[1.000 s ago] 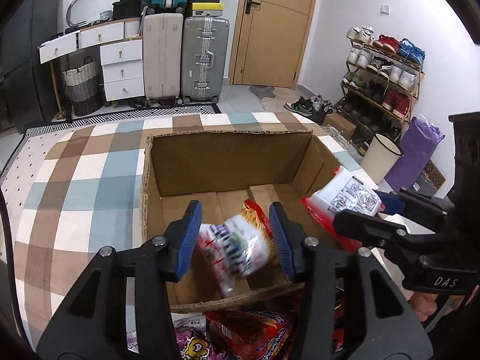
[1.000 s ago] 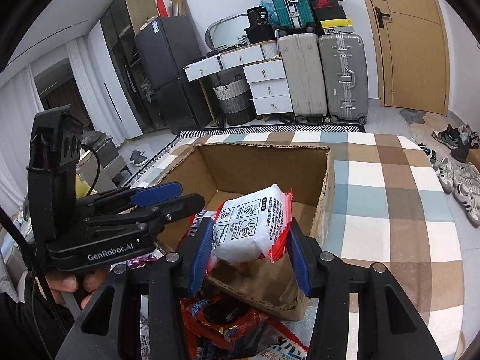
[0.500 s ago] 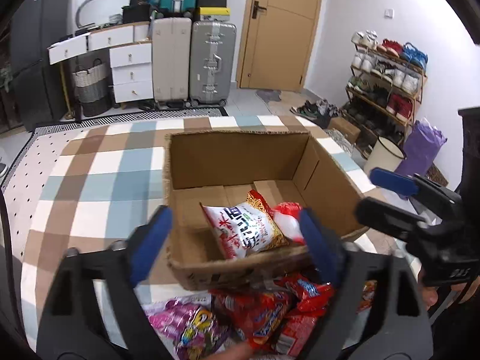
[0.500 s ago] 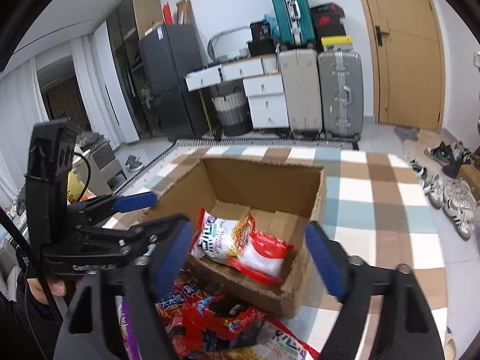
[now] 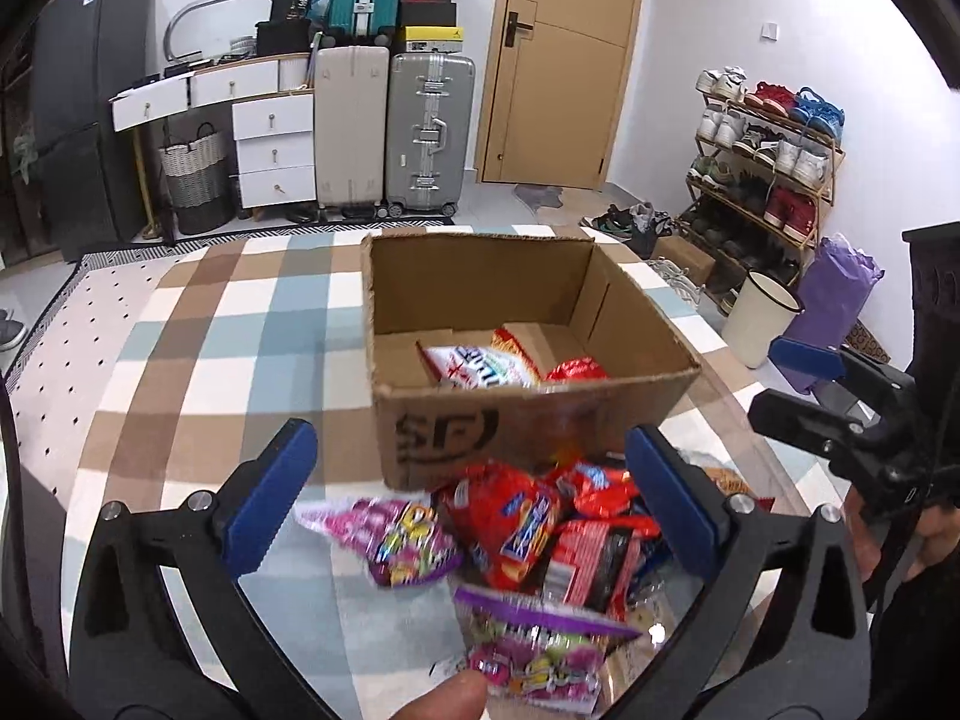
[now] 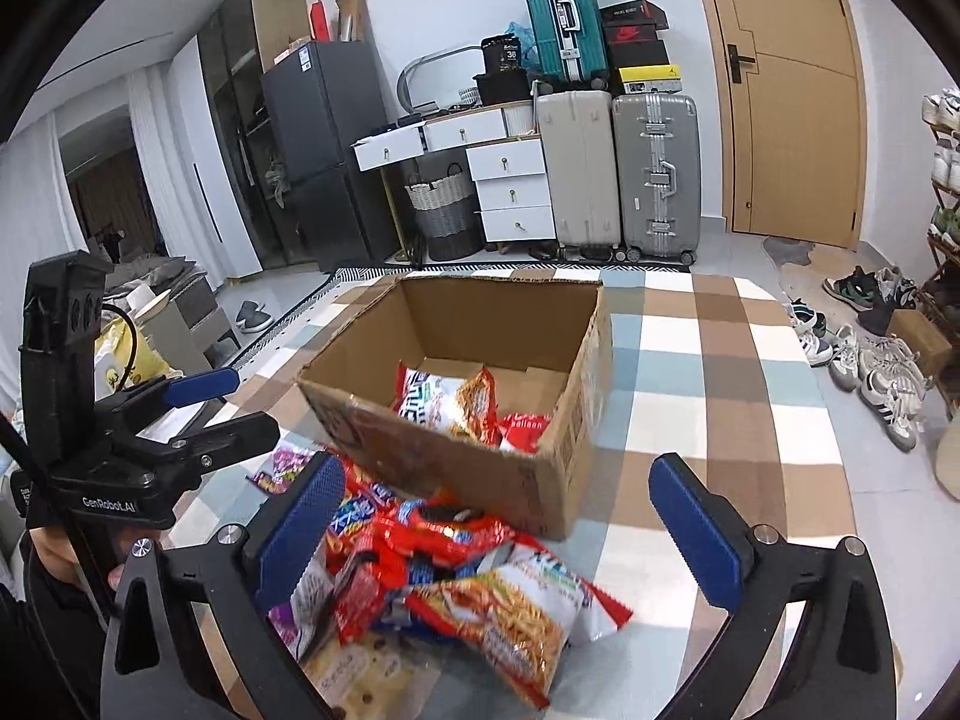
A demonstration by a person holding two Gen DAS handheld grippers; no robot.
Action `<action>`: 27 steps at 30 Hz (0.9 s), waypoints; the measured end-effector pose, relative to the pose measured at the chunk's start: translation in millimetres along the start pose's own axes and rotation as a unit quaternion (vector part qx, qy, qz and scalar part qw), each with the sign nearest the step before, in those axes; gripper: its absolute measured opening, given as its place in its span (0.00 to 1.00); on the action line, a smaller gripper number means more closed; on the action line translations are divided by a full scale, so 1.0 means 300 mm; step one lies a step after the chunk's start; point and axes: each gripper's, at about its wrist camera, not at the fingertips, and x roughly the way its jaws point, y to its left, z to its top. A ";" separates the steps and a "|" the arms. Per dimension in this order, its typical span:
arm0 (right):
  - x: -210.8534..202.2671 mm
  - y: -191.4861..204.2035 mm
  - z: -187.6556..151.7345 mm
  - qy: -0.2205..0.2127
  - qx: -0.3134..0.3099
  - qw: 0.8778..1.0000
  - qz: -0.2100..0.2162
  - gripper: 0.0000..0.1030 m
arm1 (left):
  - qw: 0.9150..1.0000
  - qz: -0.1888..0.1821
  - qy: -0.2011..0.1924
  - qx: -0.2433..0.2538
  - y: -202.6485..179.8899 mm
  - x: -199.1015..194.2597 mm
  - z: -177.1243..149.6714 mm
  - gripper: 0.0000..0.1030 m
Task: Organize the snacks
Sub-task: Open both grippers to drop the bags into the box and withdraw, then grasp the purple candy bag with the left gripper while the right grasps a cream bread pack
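Observation:
An open cardboard box point(image 5: 528, 420) point(image 6: 480, 474) stands on the checked tablecloth. Inside it lie a white and orange snack bag point(image 5: 480, 363) point(image 6: 444, 399) and a red and white bag point(image 5: 576, 369) point(image 6: 528, 423). A pile of loose snack packets point(image 5: 522, 528) point(image 6: 420, 546) lies in front of the box, with purple packets point(image 5: 396, 540) and an orange noodle bag point(image 6: 510, 612). My left gripper point(image 5: 468, 504) is open and empty above the pile. My right gripper point(image 6: 498, 522) is open and empty above the pile, just short of the box.
Suitcases point(image 5: 396, 132), white drawers point(image 5: 270, 138) and a wooden door point(image 5: 570, 60) stand at the back. A shoe rack point(image 5: 762, 150) and a white bin point(image 5: 759, 318) stand at the right. The table edge point(image 6: 852, 480) runs along the right.
Both grippers let go of their snack bags into the box, opened wide and pulled back and down over the pile in front of it.

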 end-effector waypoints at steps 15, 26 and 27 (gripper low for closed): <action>-0.071 0.028 -0.139 0.019 0.005 1.000 -0.012 1.00 | 1.000 0.004 0.027 -0.005 -0.007 -0.121 -0.192 0.99; -0.070 -0.019 -0.228 0.048 0.049 0.998 -0.015 1.00 | 0.998 -0.007 0.061 0.003 -0.015 -0.071 -0.277 0.99; -0.069 -0.020 -0.237 0.051 0.050 0.997 -0.017 1.00 | 0.998 -0.014 0.068 0.000 -0.014 -0.062 -0.287 0.99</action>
